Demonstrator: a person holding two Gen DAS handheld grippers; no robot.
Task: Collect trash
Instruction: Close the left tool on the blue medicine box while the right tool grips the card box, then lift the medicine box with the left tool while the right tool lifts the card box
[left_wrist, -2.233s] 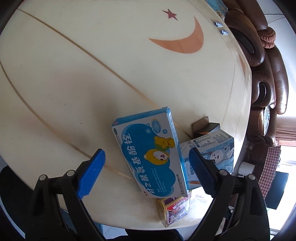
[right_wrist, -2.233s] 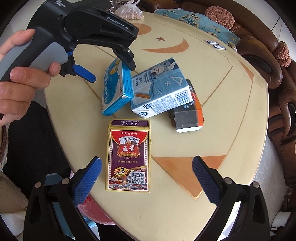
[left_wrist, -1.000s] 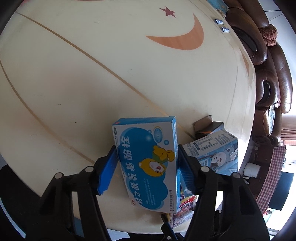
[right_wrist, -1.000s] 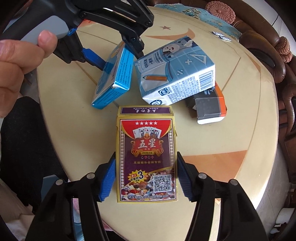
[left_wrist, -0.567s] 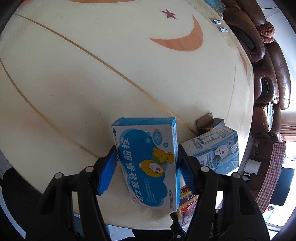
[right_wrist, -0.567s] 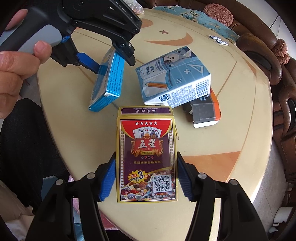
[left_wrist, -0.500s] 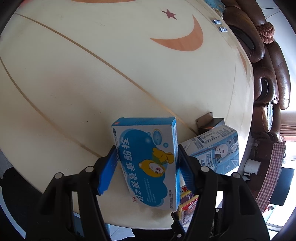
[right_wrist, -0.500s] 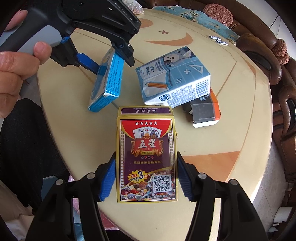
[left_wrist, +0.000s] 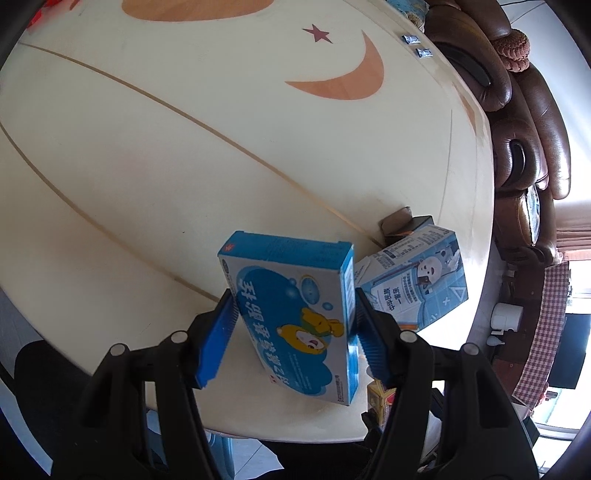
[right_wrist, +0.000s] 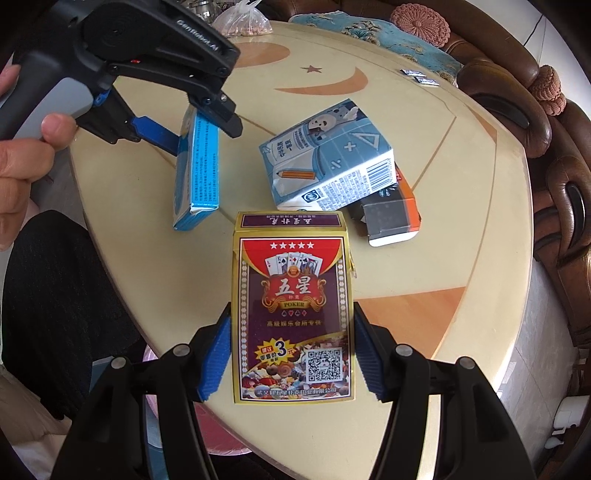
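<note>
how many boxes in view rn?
4: blue medicine box in the left gripper; poker card box in the right gripper; milk carton and orange-grey box on the table.

Round cream table (right_wrist: 461, 206) (orange moon, star inlays); brown leather sofa (right_wrist: 561, 206) alongside; daylight at right.

Glossy printed cardboard boxes (right_wrist: 291, 317) on smooth polished table (right_wrist: 461, 229)

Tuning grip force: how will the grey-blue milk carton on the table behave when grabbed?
The milk carton looks dented near its top, so it is probably empty, light and easily crushed. Its flat sides should not roll. It leans on the orange-and-black box, so lifting may shift that.
</note>
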